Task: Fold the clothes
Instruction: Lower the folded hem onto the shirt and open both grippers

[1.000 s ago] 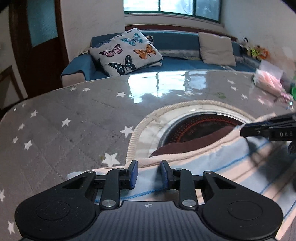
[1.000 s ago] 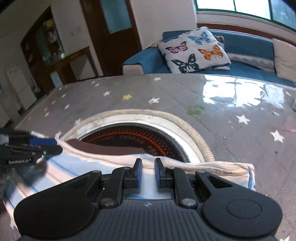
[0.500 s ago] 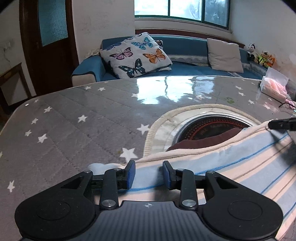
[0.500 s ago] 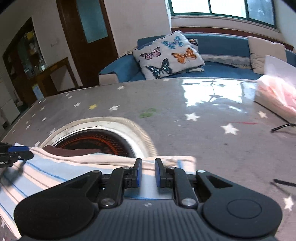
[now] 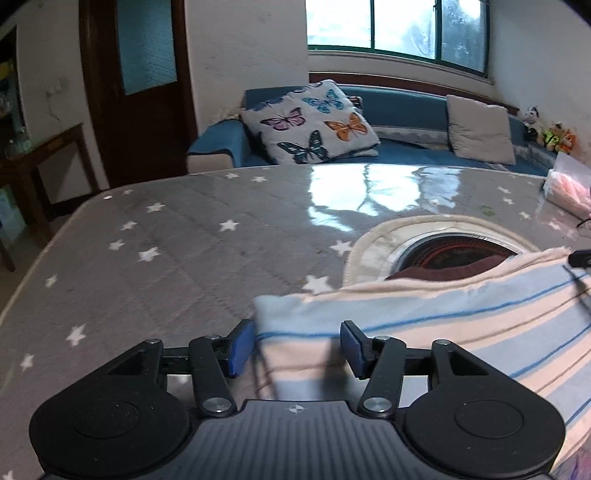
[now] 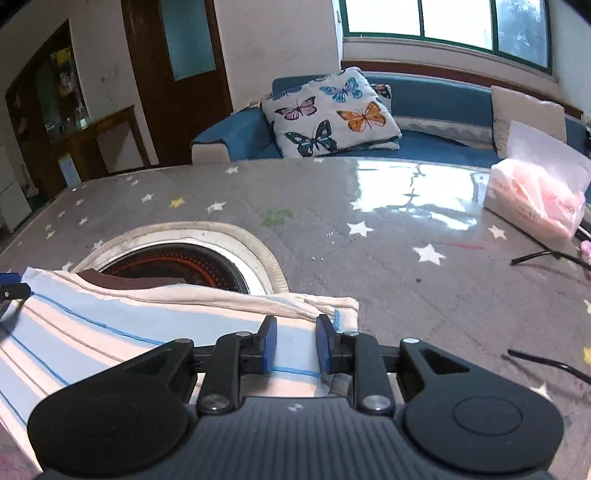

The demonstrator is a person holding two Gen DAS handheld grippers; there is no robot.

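A blue sofa (image 5: 402,122) sits under a big bright window (image 5: 399,29), with a butterfly pillow (image 5: 310,122) and a plain pillow (image 5: 480,129) on it. A dark brown door (image 5: 140,85) stands in the white wall (image 5: 243,55). Light shines on the gray counter (image 5: 184,236) with white stars.

garment (image 5: 443,317): blue-cream stripes | tablecloth (image 5: 184,240): grey, white stars | pillow (image 6: 332,110): butterflies

Your left wrist camera is looking down along its fingers, close over the cloth's (image 5: 424,325) left corner. Your right one is doing likewise at the right corner. Both are facing the far sofa (image 6: 424,99) and sharing the table (image 5: 184,240).
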